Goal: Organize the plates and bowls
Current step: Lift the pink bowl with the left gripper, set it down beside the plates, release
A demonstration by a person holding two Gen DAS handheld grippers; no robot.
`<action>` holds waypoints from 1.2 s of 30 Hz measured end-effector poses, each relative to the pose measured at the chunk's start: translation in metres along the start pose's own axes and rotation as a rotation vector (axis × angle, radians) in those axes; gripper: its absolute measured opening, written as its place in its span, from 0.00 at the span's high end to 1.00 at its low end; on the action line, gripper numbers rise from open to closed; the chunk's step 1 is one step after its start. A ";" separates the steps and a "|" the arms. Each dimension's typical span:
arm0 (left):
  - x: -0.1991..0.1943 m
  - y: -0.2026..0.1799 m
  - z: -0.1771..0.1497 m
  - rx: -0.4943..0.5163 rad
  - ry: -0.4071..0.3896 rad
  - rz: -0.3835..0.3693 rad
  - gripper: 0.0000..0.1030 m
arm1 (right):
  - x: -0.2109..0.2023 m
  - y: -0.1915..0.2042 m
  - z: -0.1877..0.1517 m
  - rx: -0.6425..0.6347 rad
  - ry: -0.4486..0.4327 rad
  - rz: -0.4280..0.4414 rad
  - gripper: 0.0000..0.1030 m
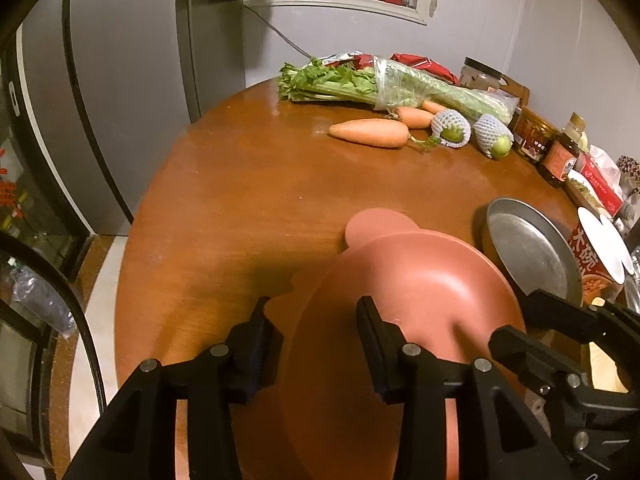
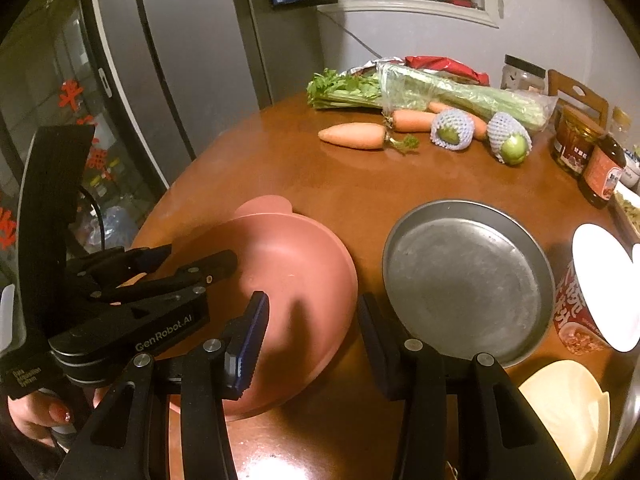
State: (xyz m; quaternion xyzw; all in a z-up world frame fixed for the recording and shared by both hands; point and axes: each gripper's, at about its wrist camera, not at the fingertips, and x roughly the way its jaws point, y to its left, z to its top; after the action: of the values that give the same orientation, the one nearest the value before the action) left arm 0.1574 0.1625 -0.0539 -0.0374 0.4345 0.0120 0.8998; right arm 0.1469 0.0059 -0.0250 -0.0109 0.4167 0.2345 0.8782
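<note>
A pink bowl [image 1: 420, 280] with a round ear-like tab sits on the brown round table [image 1: 248, 184]. My left gripper [image 1: 314, 320] is open and straddles the bowl's near-left rim, one finger outside and one inside, with the pads clear of it. My right gripper [image 2: 314, 312] is open too and straddles the right rim of the pink bowl [image 2: 296, 264]. Right of the bowl lies a grey metal plate [image 2: 464, 280]. A pale yellow bowl [image 2: 568, 408] lies at the near right.
At the back of the table lie celery [image 2: 432, 88], carrots [image 2: 356, 136] and two net-wrapped green fruits [image 2: 452, 130]. Sauce jars [image 2: 600, 172] and an instant noodle cup [image 2: 576, 320] line the right side. A grey fridge [image 2: 192, 60] stands beyond the table's left edge.
</note>
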 end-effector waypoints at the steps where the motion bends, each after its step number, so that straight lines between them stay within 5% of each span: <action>1: -0.001 0.001 0.000 -0.001 -0.006 0.009 0.55 | 0.000 0.000 0.001 0.000 -0.001 -0.002 0.54; 20: -0.059 -0.011 0.000 0.020 -0.106 0.058 0.43 | -0.036 -0.004 -0.001 0.012 -0.067 -0.029 0.51; 36: -0.110 -0.061 -0.019 0.077 -0.164 -0.015 0.42 | -0.114 -0.034 -0.022 0.065 -0.189 -0.093 0.47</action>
State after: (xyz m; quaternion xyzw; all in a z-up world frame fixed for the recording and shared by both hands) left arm 0.0772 0.1017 0.0238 -0.0048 0.3591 -0.0083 0.9333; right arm 0.0833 -0.0747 0.0389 0.0204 0.3386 0.1800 0.9233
